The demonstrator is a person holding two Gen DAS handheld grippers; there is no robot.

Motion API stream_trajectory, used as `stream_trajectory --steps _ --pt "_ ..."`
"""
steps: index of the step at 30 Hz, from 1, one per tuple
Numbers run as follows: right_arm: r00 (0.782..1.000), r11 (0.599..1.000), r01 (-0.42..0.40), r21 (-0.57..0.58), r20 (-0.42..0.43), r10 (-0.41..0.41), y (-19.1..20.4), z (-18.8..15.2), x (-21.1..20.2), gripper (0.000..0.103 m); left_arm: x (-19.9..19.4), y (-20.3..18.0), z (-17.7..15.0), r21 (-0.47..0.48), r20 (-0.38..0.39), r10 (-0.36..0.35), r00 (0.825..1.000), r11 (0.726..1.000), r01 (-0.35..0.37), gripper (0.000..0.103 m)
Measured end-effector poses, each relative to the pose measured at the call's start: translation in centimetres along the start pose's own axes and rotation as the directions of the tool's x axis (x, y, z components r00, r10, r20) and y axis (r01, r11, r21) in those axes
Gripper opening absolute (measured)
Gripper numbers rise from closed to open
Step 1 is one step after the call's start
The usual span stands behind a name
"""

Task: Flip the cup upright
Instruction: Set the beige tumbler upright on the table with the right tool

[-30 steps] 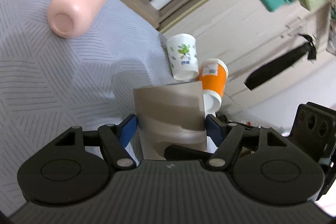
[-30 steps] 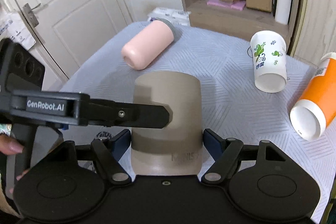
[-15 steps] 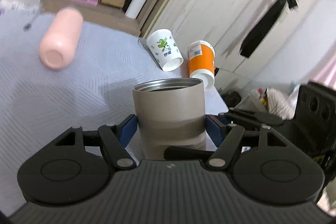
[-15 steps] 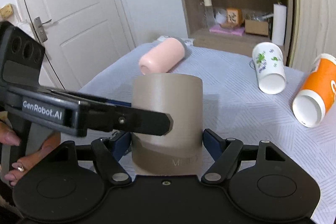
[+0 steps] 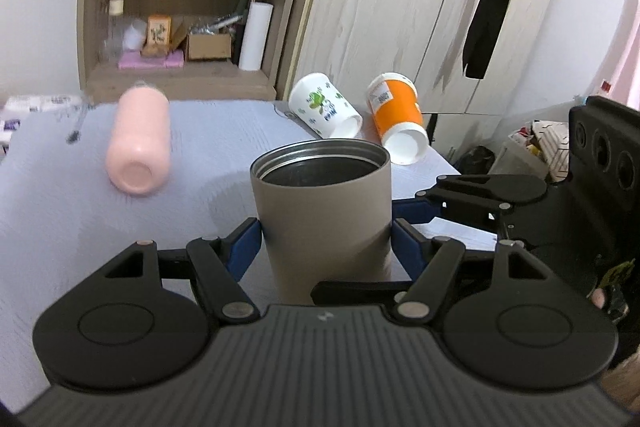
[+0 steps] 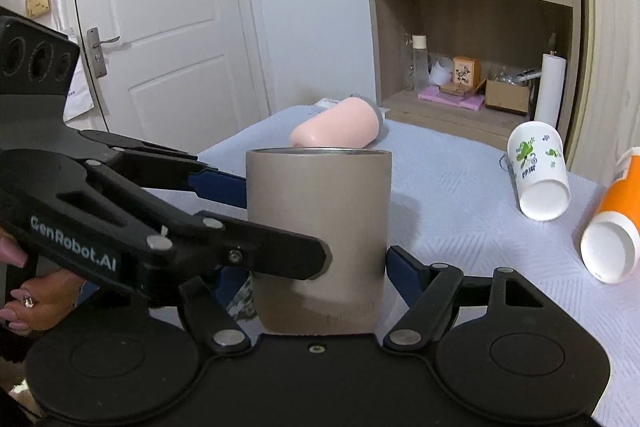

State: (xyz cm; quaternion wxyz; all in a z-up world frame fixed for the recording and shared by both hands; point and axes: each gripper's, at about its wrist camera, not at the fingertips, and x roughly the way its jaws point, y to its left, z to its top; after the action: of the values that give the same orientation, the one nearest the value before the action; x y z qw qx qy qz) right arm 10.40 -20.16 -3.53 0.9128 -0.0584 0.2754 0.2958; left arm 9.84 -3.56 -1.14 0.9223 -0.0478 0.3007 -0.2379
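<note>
Pink bottle (image 5: 138, 143) lies on its side at the left of the left-wrist view, on the grey-clothed bench (image 5: 48, 219). At centre the taupe cup (image 5: 324, 211) stands mouth up, long axis vertical, clamped between the blue pads of the left gripper (image 5: 325, 239). Right gripper (image 6: 318, 275) also grasps the cup (image 6: 318, 239) low on its wall, crossing the left one. Both hands are equally near; the base looks just above or on the bench, I cannot tell which. White paper cup (image 5: 326, 111) and orange cup (image 5: 396, 117) lie tipped at the right.
</note>
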Motion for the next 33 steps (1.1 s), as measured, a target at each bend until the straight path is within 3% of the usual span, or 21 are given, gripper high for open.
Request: stream_trajectory --steps 11,17,22,25,33 --pt "0.988 0.989 0.117 -0.089 0.112 -0.106 0.4 1.2 1.7 0.080 1.3 1.0 1.6 0.101 0.100 0.020 0.995 0.994 -0.030 0.071" --pt "0.979 0.978 0.144 -0.150 0.165 -0.119 0.0 1.6 2.8 0.080 2.1 1.7 2.5 0.121 0.125 0.033 0.992 0.991 -0.048 0.071" --pt "0.977 0.976 0.161 -0.144 0.164 -0.137 -0.2 2.1 4.3 0.080 3.1 2.1 2.9 0.134 0.130 0.068 0.989 0.987 -0.086 0.071" --pt "0.980 0.983 0.151 -0.103 0.148 -0.135 -0.4 2.7 5.1 0.080 3.4 3.0 3.2 0.097 0.130 0.073 0.989 0.992 -0.086 0.071" --pt "0.979 0.976 0.173 -0.135 0.132 -0.156 -0.5 2.0 5.7 0.080 4.4 3.1 2.8 0.106 0.107 0.069 0.992 0.991 -0.080 0.071"
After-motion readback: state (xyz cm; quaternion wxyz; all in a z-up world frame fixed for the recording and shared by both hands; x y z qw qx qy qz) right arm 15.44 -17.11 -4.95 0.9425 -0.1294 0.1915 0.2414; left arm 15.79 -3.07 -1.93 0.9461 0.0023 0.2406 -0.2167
